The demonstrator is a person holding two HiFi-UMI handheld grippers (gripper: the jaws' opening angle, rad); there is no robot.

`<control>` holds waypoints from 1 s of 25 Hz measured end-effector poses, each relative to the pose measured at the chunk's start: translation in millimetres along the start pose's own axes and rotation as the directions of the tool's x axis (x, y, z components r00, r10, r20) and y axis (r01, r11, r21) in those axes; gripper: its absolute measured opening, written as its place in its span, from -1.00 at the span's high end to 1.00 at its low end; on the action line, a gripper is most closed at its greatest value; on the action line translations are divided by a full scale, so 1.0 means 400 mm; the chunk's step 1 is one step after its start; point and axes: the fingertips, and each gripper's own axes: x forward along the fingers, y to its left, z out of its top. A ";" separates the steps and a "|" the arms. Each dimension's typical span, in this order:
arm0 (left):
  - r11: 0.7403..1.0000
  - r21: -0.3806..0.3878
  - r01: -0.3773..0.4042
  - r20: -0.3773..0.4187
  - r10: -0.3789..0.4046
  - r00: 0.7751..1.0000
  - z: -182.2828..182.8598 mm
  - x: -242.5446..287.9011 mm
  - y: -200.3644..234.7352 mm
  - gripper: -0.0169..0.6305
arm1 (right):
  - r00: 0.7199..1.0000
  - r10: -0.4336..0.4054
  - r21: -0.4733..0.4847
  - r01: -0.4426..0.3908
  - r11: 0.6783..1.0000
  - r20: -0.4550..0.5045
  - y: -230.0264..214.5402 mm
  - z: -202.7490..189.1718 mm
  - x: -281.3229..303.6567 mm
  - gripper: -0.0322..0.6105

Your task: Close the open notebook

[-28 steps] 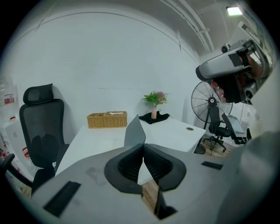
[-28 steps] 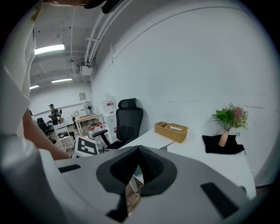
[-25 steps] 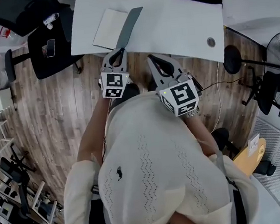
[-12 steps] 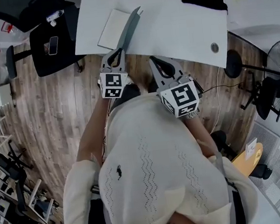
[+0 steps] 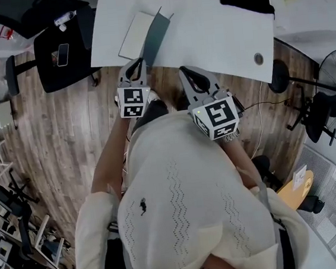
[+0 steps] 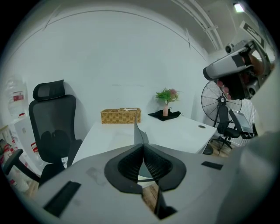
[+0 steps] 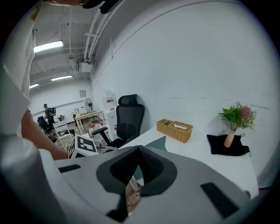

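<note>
The grey notebook cover (image 5: 156,35) is pinched upright in the left gripper (image 5: 139,62) jaws for folding shut; the right gripper (image 5: 184,71) jaws are pressed together, empty.

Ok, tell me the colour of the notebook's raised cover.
Dark slate-grey cover; the head view shows it best.

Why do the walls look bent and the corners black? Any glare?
Left gripper view: wide-angle lens bows the white wall, black corners, and the grey left gripper holding the dark notebook cover looms large. Right gripper view: same bulge; ceiling strip light blows out. Head view: even light, no glare on the white desk.
</note>
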 end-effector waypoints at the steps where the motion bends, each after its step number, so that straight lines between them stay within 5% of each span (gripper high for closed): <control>1: 1.000 -0.001 0.000 -0.003 0.000 1.000 -0.002 0.002 0.004 0.89 | 1.000 -0.001 0.001 0.001 1.000 -0.002 -0.001 0.001 0.004 0.90; 25: 0.993 -0.077 -0.092 -0.074 0.086 0.994 -0.080 0.028 0.124 0.89 | 0.999 -0.022 0.006 0.022 1.000 -0.043 -0.030 0.001 0.050 0.90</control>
